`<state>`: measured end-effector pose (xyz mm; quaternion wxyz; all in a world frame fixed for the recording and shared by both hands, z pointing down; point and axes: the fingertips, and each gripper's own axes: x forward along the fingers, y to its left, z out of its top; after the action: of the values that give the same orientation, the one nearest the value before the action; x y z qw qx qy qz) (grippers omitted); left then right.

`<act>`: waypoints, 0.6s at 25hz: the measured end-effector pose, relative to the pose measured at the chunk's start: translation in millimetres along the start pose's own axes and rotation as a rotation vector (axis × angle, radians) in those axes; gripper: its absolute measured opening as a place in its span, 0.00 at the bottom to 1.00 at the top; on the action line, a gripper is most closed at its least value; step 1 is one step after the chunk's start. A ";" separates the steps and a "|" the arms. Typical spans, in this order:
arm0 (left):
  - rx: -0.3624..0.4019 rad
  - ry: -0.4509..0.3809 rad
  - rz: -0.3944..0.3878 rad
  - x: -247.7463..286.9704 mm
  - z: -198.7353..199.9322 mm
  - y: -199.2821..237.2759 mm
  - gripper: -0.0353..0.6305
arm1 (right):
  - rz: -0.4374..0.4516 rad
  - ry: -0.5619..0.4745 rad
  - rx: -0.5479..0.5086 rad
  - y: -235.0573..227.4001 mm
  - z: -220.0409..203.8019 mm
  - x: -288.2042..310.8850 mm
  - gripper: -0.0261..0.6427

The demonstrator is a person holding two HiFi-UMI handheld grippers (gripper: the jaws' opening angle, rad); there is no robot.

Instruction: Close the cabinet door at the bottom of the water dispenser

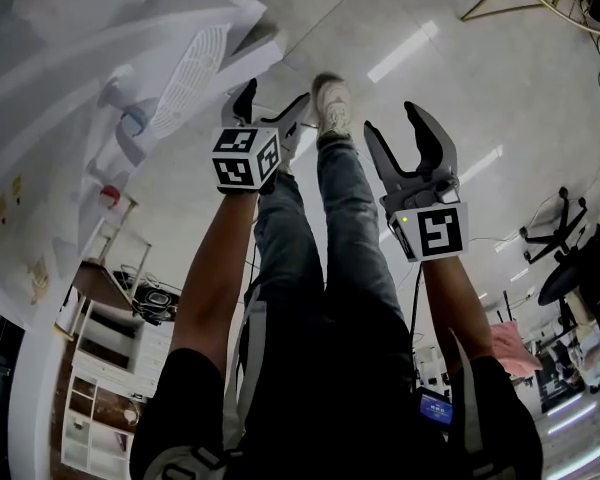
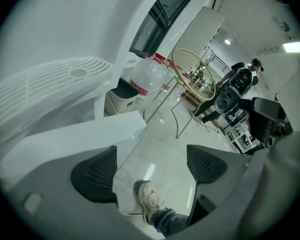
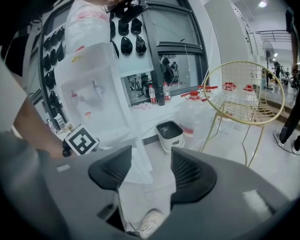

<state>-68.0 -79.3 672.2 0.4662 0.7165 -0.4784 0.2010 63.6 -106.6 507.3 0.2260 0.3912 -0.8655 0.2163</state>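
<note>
Head view: left gripper (image 1: pixel 272 98) and right gripper (image 1: pixel 395 123), 2 black two-jaw tools, both parted and empty. 1 tall white plastic water dispenser (image 1: pixel 80 118) at upper left. 1 flat white cabinet door (image 2: pixel 90 134) standing open at its base, near left gripper. Judged light, rigid, smooth, hinged. Best pushed flat near free edge, not clamped.
</note>
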 end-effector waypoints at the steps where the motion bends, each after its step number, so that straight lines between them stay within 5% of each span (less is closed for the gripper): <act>1: 0.000 -0.001 0.003 1.7 2.0 0.0 0.73 | 0.003 -0.002 0.002 -1.0 0.7 1.8 0.41; 15: -0.012 -0.026 0.030 21.4 30.6 7.1 0.73 | -0.004 0.013 0.022 -20.3 1.4 10.9 0.40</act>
<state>-69.2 -117.1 676.4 0.4611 0.7092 -0.4962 0.1955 72.6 -125.9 516.4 0.2276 0.3939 -0.8609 0.2277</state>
